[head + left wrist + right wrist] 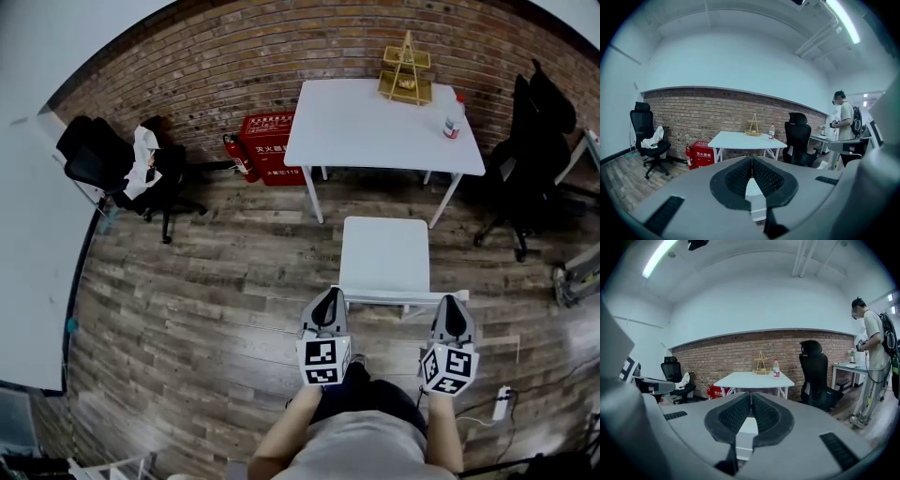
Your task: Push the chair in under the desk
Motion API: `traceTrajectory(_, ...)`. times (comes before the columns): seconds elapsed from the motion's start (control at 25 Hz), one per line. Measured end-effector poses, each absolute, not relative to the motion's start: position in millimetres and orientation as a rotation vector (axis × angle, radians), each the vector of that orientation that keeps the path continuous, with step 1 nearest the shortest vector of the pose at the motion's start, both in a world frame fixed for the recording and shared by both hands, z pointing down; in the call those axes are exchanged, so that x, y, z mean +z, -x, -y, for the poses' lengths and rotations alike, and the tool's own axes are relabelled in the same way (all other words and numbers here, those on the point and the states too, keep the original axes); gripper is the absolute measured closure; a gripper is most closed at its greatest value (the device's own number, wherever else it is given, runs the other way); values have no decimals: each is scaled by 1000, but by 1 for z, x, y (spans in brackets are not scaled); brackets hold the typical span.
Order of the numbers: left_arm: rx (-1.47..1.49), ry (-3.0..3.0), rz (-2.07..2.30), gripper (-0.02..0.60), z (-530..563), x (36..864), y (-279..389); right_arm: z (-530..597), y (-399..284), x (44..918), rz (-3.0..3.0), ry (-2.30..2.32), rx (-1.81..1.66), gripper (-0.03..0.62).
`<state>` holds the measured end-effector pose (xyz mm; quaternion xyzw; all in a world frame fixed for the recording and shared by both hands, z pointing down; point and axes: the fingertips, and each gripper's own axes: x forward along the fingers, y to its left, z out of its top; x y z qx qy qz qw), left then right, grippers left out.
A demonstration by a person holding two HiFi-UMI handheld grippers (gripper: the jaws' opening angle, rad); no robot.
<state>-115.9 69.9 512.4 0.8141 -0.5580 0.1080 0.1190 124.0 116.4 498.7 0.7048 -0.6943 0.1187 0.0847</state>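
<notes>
1. A brick wall (234, 56) ran along the far side of the room, with plain white wall (740, 61) above it.
2. The floor (206, 309) was grey-brown wooden planks.
3. A black office chair (94, 155) stood at the left near the bricks, a white cloth (142, 164) draped over it.
4. A red cabinet (270, 141) sat against the bricks, a fire extinguisher (239, 157) just beside it.
5. A high-backed black chair (534, 141) stood at the right.
6. A strip light (843, 21) glowed on the ceiling.

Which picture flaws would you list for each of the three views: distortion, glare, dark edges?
Head view: fisheye bends the brick wall into an arc. Left gripper view: the ceiling light strip glares at upper right, inside a round black border. Right gripper view: same black border, ceiling light strip bright at upper left.
</notes>
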Motion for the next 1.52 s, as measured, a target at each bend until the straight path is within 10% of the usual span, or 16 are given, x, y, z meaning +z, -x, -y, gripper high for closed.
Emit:
traceTrajectory(1.08, 490, -2308, 1646, 561, -39, 545, 126, -83, -147, 522, 2079, -1959, 352, 576)
traceTrajectory(1.52, 487, -2341, 1513, 414, -38, 558, 112, -78, -168, 536, 2100, -1897, 392, 576)
